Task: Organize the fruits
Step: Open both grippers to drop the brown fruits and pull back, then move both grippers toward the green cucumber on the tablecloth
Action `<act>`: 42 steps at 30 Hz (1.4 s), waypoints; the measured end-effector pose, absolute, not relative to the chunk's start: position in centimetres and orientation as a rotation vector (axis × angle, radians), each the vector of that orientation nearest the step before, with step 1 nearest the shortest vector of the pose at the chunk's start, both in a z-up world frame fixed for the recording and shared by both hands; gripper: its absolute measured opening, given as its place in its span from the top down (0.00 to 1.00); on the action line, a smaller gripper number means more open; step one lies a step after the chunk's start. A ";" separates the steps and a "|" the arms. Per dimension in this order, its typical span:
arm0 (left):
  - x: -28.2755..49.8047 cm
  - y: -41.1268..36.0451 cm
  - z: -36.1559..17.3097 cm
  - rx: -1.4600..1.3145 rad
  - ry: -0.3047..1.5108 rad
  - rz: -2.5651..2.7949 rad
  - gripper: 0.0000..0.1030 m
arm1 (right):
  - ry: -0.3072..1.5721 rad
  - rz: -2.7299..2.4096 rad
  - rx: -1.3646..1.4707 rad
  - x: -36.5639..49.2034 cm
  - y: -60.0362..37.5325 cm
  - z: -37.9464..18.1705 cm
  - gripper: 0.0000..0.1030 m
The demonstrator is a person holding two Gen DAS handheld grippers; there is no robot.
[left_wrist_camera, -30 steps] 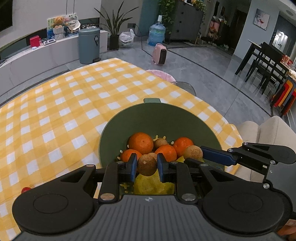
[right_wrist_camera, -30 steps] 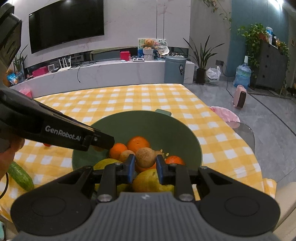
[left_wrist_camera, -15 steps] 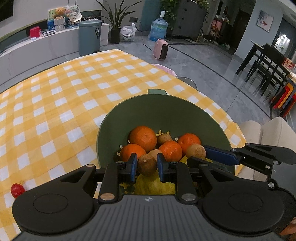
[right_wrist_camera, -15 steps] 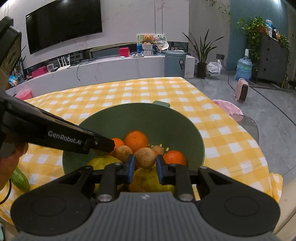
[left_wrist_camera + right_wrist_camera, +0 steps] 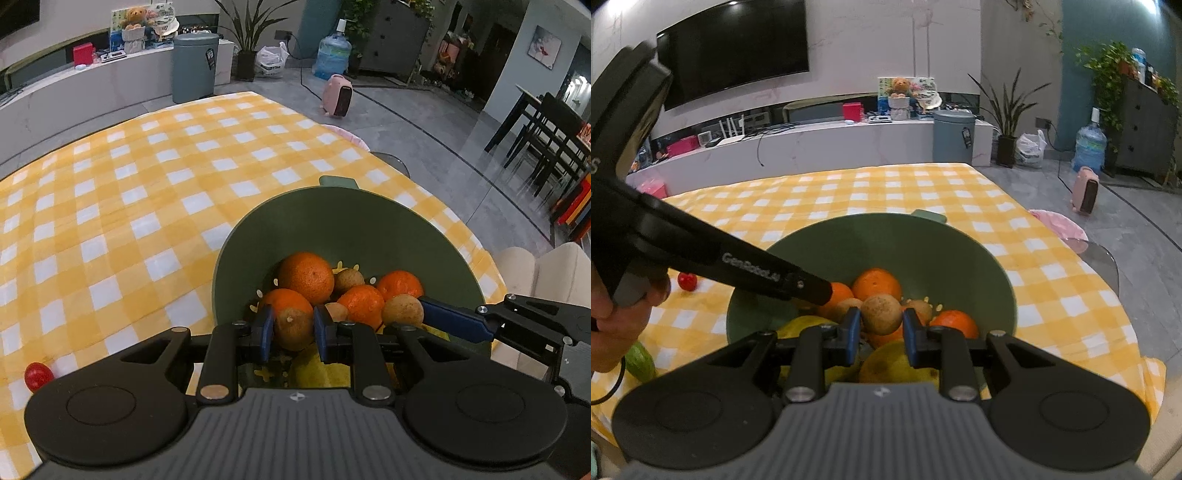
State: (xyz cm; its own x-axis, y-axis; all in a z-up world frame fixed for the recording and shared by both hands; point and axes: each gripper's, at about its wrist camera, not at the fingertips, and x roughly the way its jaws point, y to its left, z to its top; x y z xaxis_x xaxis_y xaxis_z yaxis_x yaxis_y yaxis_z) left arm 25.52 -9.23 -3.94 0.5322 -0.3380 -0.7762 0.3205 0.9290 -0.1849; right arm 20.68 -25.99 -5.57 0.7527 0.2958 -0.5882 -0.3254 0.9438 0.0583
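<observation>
A green bowl [image 5: 351, 221] [image 5: 871, 236] on the yellow checked tablecloth holds several oranges [image 5: 306, 277], small brown round fruits and yellow fruit at the near side. My left gripper [image 5: 293, 328] is shut on a small brown fruit [image 5: 293, 330] just above the pile. My right gripper [image 5: 880, 325] is shut on another small brown fruit [image 5: 881, 314] over the same bowl. The right gripper's blue finger and its fruit [image 5: 402, 310] show at the right in the left wrist view. The left gripper's black arm [image 5: 738, 262] crosses the right wrist view from the left.
A small red fruit [image 5: 38, 375] [image 5: 687, 281] lies on the cloth left of the bowl. A green cucumber-like vegetable [image 5: 639, 360] lies near the person's hand [image 5: 617, 325]. The table edge falls off right of the bowl, with a beige seat [image 5: 546, 269] beyond.
Both views have tipped down and drawn slightly nearer the bowl, so the fruit pile looks larger. Both grippers still hold their brown fruits.
</observation>
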 end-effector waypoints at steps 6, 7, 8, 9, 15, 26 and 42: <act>25.4 -9.0 -3.7 -0.041 0.931 -0.402 0.57 | 0.640 0.348 -0.041 20.8 -26.1 -5.8 0.80; 25.3 -8.8 -3.6 -0.048 0.928 -0.401 0.52 | 0.640 0.349 -0.040 20.9 -26.1 -5.8 0.80; 25.2 -8.6 -3.4 -0.053 0.923 -0.399 0.52 | 0.640 0.351 -0.040 20.9 -26.1 -5.8 0.80; 25.1 -8.5 -3.2 -0.056 0.916 -0.401 0.52 | 0.639 0.351 -0.040 20.9 -26.1 -5.9 0.80; 23.6 -6.6 -1.1 -0.084 0.849 -0.374 0.51 | 0.641 0.355 -0.045 21.0 -25.8 -6.1 0.80; 20.9 -3.3 0.4 -0.118 0.838 -0.295 0.51 | 0.635 0.345 -0.056 20.9 -25.5 -6.2 0.79; 13.6 1.0 2.1 0.140 0.804 -0.249 0.43 | 0.519 0.405 0.021 14.3 -23.2 -2.5 0.48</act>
